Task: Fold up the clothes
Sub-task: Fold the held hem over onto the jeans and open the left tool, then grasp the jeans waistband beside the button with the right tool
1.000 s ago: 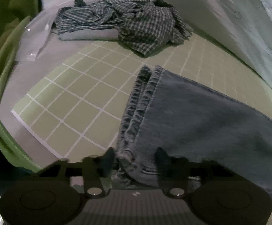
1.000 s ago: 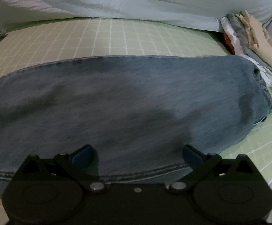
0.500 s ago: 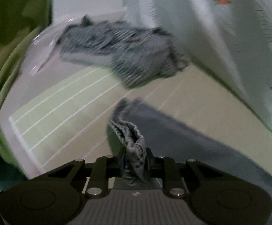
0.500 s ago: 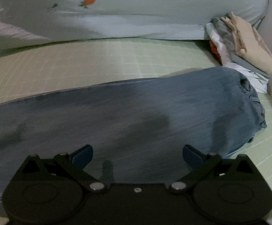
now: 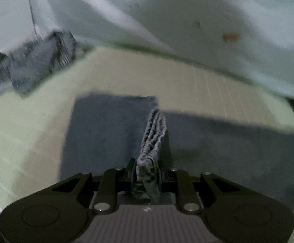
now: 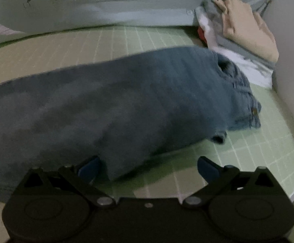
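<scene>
Left gripper [image 5: 145, 174] pinched tight on bunched hem of jeans [image 5: 153, 137]; hem rises between fingers, lifted above rest of garment. Jeans [image 6: 126, 101] spread lengthwise across green grid mat [image 6: 258, 151], waistband end toward right, near stack of folded clothes [image 6: 248, 36]. Right gripper [image 6: 148, 167] spread wide, holding nothing; left fingertip [image 6: 89, 167] just at near edge of denim, right fingertip over bare mat. Plaid shirt [image 5: 41, 60] crumpled at far left of mat. Pale bedding [image 6: 126, 2] along back.
</scene>
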Demonstrator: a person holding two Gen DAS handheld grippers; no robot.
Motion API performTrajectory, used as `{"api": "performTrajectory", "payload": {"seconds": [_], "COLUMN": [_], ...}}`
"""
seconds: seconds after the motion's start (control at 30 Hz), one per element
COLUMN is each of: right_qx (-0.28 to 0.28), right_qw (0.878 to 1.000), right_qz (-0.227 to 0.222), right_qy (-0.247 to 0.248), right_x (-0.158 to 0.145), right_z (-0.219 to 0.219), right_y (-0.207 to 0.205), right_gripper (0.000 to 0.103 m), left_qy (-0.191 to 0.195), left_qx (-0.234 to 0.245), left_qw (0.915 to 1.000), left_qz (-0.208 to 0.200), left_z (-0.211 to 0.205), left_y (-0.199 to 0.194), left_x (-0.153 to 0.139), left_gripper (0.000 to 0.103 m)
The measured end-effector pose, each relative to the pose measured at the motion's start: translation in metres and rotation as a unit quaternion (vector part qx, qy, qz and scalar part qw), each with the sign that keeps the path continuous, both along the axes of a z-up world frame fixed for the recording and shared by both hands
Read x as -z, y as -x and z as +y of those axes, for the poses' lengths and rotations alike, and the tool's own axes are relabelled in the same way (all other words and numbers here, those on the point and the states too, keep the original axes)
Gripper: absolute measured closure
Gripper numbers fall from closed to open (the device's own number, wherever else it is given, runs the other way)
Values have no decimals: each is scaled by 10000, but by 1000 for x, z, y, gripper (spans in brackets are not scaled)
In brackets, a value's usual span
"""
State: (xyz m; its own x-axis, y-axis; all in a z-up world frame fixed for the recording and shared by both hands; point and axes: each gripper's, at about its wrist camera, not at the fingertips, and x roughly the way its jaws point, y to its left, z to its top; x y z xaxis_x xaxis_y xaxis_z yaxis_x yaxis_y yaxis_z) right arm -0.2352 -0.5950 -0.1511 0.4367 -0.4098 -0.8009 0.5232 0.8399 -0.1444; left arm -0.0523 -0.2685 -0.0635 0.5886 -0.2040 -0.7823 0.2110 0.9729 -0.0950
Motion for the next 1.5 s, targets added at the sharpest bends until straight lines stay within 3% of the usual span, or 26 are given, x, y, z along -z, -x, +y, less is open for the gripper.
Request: {"api": "performTrajectory", "payload": {"seconds": [0.27, 0.43, 0.57, 0.7, 0.73, 0.8, 0.87, 0.9, 1.07, 1.23, 1.4, 1.5], "right_qx": [-376, -468, -456, -375, -356, -283, -121, 17, 1074, 2055, 2452, 2412], "right_qw": [9993, 9989, 9989, 9987, 9985, 9981, 9976, 9970, 9850, 9580, 9383, 9384], "right_qz": [-24, -50, -94, -139, -175, -325, -501, -601, -1100, -1461, -1581, -1585], "right_qy": [16, -2, -89, -318, -380, -430, -465, -489, -791, -1364, -1854, -1902], "right_x": [-1, 0, -1, 0, -2, -8, -16, -20, -29, -12, 12, 19], "right_z": [-13, -15, -20, -27, -29, -35, -45, -53, -105, -166, -206, -212], "right_y": [9, 8, 7, 6, 6, 10, 15, 17, 29, 36, 32, 26], "right_gripper": [0, 0, 0, 0, 0, 0, 0, 0, 0, 0, 0, 0], "left_qy": [-9, 321, 113, 195, 267, 381, 490, 544, 597, 510, 419, 377], "left_qx": [-311, -227, 360, 583, 547, 555, 576, 586, 503, 217, -134, -299], "left_qw": [9995, 9992, 9989, 9973, 9967, 9962, 9958, 9955, 9965, 9984, 9990, 9988], "left_qz": [-36, -92, -263, 415, 540, 551, 525, 513, 289, 132, 65, 37], "left_z": [-10, -16, -39, -52, -53, -55, -57, -59, -64, -59, -53, -50], "left_y": [17, 29, 40, 31, 30, 27, 26, 25, 17, 4, -6, -11], "left_x": [0, -4, -11, 13, 18, 15, 10, 7, -8, -20, -28, -32], "left_gripper": [82, 82, 85, 81, 79, 63, 31, 28, 17, 17, 15, 14]}}
